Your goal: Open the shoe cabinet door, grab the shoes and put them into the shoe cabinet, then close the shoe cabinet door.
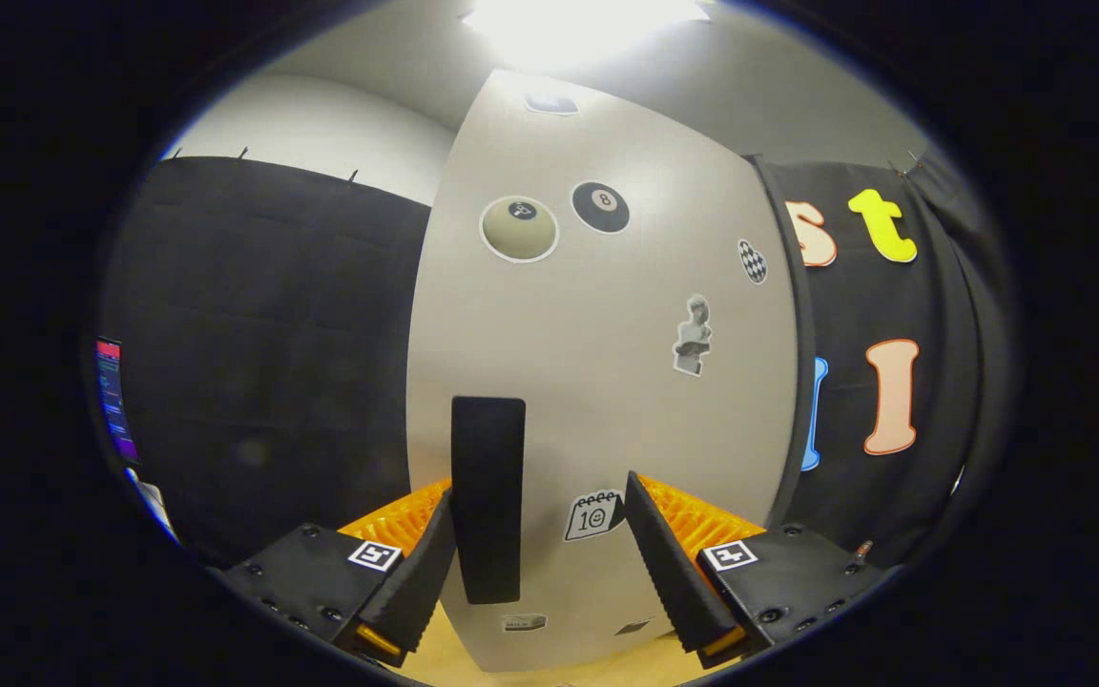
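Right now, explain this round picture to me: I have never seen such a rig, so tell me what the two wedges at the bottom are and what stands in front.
The camera rides on a hand-held tool and looks forward along its two fingers; those are the wedges you see. They are spread apart and hold nothing. Just ahead of them stands the pale shoe cabinet door, shut as far as the view tells, dotted with stickers such as a black billiard ball sticker and a calendar sticker. The tall black handle on the door sits between the fingers, close to the left one, not yet gripped. Black cloth hangs on either side.
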Available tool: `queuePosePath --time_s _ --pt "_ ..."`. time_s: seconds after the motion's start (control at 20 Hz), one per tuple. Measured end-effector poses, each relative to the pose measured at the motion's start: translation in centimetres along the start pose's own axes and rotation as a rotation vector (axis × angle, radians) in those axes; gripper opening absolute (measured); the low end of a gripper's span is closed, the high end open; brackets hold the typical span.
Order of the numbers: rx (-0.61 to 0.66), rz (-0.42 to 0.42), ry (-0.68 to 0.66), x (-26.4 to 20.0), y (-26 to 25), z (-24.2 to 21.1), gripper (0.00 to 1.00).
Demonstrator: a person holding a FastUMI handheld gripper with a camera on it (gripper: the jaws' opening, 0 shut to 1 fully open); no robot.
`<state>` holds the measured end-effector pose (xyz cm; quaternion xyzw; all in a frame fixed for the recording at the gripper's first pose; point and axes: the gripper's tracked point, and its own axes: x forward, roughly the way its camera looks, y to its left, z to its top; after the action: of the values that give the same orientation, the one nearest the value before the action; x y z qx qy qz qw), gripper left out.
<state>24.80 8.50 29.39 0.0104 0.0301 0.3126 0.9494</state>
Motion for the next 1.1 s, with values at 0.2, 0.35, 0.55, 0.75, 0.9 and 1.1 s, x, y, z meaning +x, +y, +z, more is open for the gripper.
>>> queuePosePath --time_s 0.2,0.35,0.55,0.75,0.9,1.1 --pt "-0.002 -0.031 -0.013 5.7 2.0 -0.4 0.97" --pt "0.039 -0.066 0.0 9.3 2.1 -0.9 0.96" --pt "0.109 -0.114 -0.003 9.8 2.0 0.1 0.97" --pt "0.134 -0.127 -0.02 5.3 2.2 1.8 0.97" --pt "0.106 -0.179 -0.025 -0.3 0.9 3.1 0.97" --pt "0.043 -0.31 -0.032 -7.6 -2.6 4.0 0.97"
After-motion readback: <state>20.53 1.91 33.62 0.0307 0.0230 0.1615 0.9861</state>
